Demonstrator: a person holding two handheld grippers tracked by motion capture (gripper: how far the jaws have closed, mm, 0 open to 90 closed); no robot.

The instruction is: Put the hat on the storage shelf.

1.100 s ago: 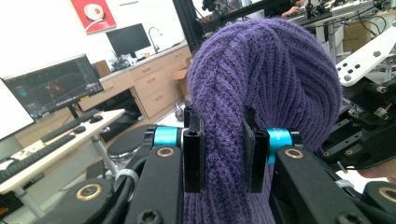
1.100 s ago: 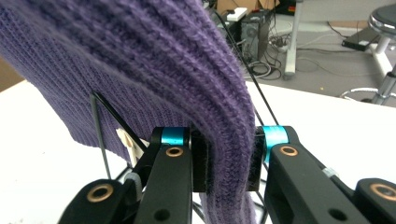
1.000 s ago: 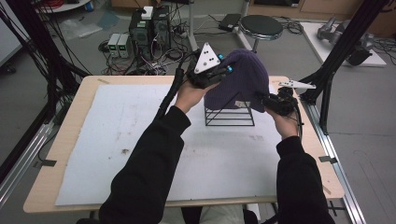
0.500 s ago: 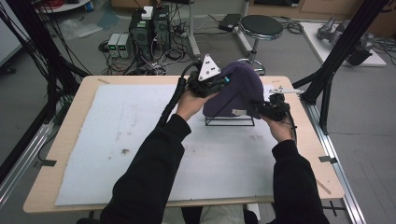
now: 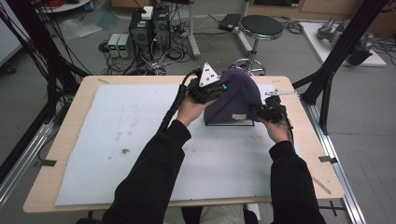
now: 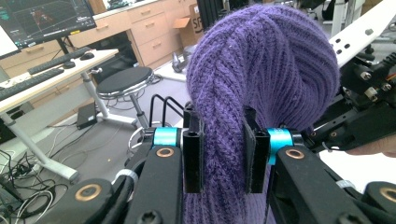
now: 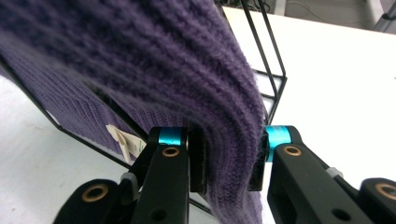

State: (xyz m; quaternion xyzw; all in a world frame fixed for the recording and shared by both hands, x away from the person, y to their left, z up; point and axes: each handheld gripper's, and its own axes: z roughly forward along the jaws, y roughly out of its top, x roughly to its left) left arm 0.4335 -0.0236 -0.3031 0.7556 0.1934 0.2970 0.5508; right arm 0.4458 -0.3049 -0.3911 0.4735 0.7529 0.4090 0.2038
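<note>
White mat on wooden table [image 5: 84, 119], lab clutter behind. Purple knit beanie [image 5: 236, 95] sits draped over black wire rack [image 5: 231, 124] near table's far right. Left gripper [image 6: 224, 161] clamped on a fold of knit, right gripper [image 7: 229, 161] likewise pinching hem w/ tag nearby. Judging: hat mostly on rack; pulling down and letting go prob. left.

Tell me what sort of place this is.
Probably a robotics lab or workshop: black metal frame posts flank the wooden table, boxy electronics with tangled cables sit on the floor, and a computer monitor stands on a desk.
</note>
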